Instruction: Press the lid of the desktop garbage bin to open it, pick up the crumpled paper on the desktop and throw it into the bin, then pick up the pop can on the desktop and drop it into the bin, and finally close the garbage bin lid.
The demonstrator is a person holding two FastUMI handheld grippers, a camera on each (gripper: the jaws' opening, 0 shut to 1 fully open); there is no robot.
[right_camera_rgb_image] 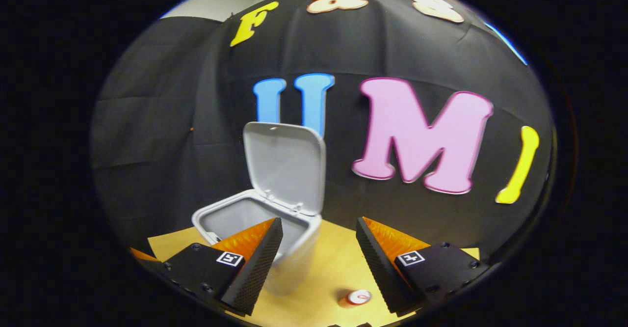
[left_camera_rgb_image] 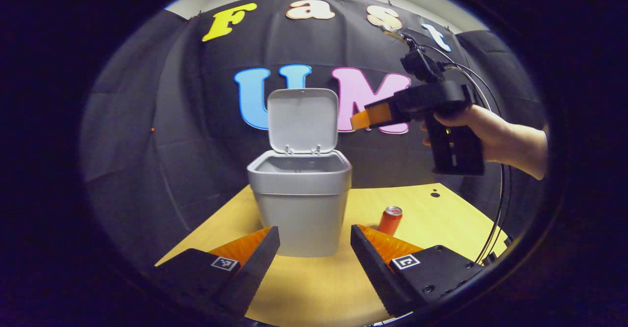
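A grey desktop bin (left_camera_rgb_image: 299,199) stands on the wooden table (left_camera_rgb_image: 431,214), its lid (left_camera_rgb_image: 302,120) swung up and open. An orange pop can (left_camera_rgb_image: 391,220) stands upright just right of the bin. My left gripper (left_camera_rgb_image: 314,248) is open low in front of the bin, nothing between its fingers. A hand holds my right gripper (left_camera_rgb_image: 360,119) in the air to the right of the lid. In the right gripper view, that gripper (right_camera_rgb_image: 319,248) is open and empty, above the bin (right_camera_rgb_image: 255,229) and the can (right_camera_rgb_image: 358,297). The lid (right_camera_rgb_image: 287,165) stands upright there.
The black cloth wall hangs right behind the bin. Cables (left_camera_rgb_image: 495,209) trail down from the right gripper at the table's right edge. Two small dark holes (left_camera_rgb_image: 434,193) mark the tabletop at the back right.
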